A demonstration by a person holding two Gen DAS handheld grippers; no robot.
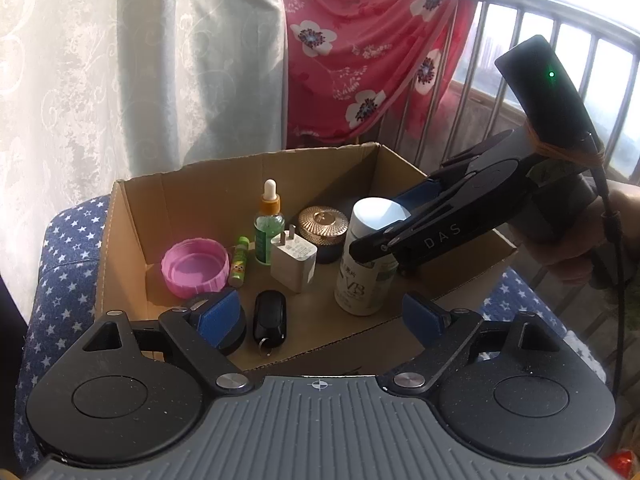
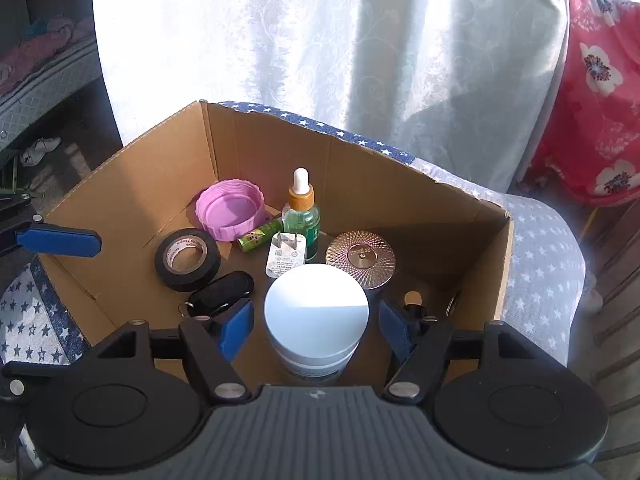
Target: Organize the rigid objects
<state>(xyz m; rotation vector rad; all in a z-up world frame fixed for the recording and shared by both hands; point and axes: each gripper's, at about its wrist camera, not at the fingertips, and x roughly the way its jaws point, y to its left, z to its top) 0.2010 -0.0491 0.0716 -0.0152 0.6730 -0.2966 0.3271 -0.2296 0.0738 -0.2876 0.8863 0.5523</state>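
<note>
A cardboard box (image 1: 132,216) (image 2: 400,188) on a star-patterned cushion holds a pink lid (image 1: 195,267) (image 2: 230,209), green dropper bottle (image 1: 269,229) (image 2: 302,216), small green tube (image 1: 239,262) (image 2: 260,235), white charger (image 1: 292,262) (image 2: 285,256), gold-lidded jar (image 1: 323,226) (image 2: 360,256), black key fob (image 1: 270,318) (image 2: 222,292), black tape roll (image 2: 187,258) and white vitamin bottle (image 1: 366,276) (image 2: 316,312). My right gripper (image 2: 316,326) is open, pads either side of the vitamin bottle's cap, apart from it. My left gripper (image 1: 324,316) is open and empty above the box's near edge.
A pale curtain (image 1: 140,60) hangs behind the box. A red floral cloth (image 1: 360,52) drapes over a metal railing (image 1: 560,40) at the back right. The blue star cushion (image 1: 64,260) surrounds the box. A bed and floor show far left in the right wrist view.
</note>
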